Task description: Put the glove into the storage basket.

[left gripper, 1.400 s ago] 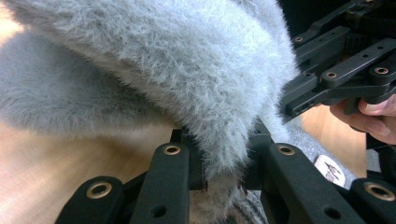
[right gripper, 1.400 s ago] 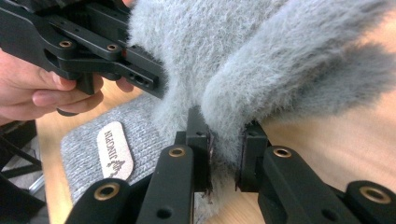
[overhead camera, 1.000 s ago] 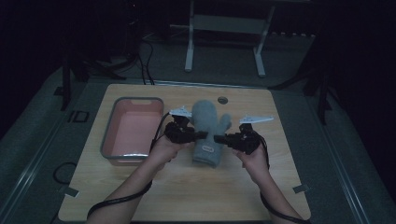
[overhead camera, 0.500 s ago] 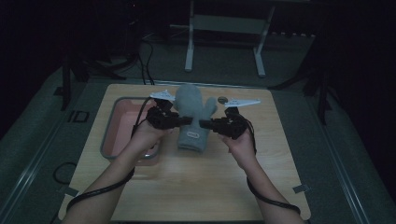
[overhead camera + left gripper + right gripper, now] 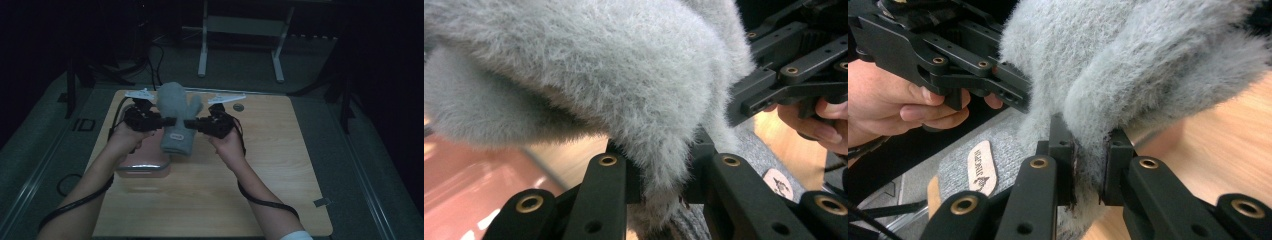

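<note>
A grey fuzzy mitten [image 5: 176, 115] with a knit cuff and a small oval label hangs upright in the air above the table's left half. My left gripper [image 5: 167, 121] is shut on the mitten's left edge, and its jaws pinch the fur [image 5: 659, 185] in the left gripper view. My right gripper [image 5: 190, 123] is shut on the mitten's right edge, its jaws squeezing a fold of fur [image 5: 1088, 165]. In each gripper view the other gripper is visible beyond the mitten [image 5: 1128, 65], held in a hand.
A pink tray [image 5: 145, 162] with a metal rim lies on the wooden table [image 5: 250, 200] under my left hand, partly hidden by the mitten. A small round grommet [image 5: 238, 107] sits near the table's far edge. A metal stand [image 5: 240, 30] rises behind the table.
Both grippers have carried the mitten left and up from the table's middle. It hangs partly over the pink tray now, with the grip unchanged.
</note>
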The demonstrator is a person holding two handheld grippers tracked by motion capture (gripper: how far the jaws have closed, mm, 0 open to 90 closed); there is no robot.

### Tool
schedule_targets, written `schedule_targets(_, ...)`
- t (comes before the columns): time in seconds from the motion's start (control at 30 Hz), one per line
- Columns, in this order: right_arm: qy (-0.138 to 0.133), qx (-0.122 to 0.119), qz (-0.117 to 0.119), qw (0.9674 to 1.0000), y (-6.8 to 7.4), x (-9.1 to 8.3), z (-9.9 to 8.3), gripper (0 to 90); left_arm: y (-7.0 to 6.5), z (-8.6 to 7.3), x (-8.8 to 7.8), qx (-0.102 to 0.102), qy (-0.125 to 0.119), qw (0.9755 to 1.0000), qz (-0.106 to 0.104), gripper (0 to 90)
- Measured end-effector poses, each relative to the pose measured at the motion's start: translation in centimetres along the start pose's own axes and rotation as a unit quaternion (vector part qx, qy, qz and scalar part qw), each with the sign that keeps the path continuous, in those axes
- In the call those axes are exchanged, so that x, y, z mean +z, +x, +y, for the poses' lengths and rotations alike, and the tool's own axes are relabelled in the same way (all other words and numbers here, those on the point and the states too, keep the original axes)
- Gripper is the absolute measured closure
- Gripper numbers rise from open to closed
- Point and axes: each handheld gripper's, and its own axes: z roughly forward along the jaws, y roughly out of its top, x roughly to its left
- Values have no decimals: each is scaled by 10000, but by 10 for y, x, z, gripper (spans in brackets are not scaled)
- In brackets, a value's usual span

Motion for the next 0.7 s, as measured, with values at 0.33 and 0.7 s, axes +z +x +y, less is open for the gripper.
schedule_targets(0.33,23,7,197,9998,16,55,18,803,35,-17,-37,-254,40,9990,354,773)
schedule_targets(0.7,400,72,-59,9992,6,113,-5,802,74,-59,-18,-705,352,9955,535,771)
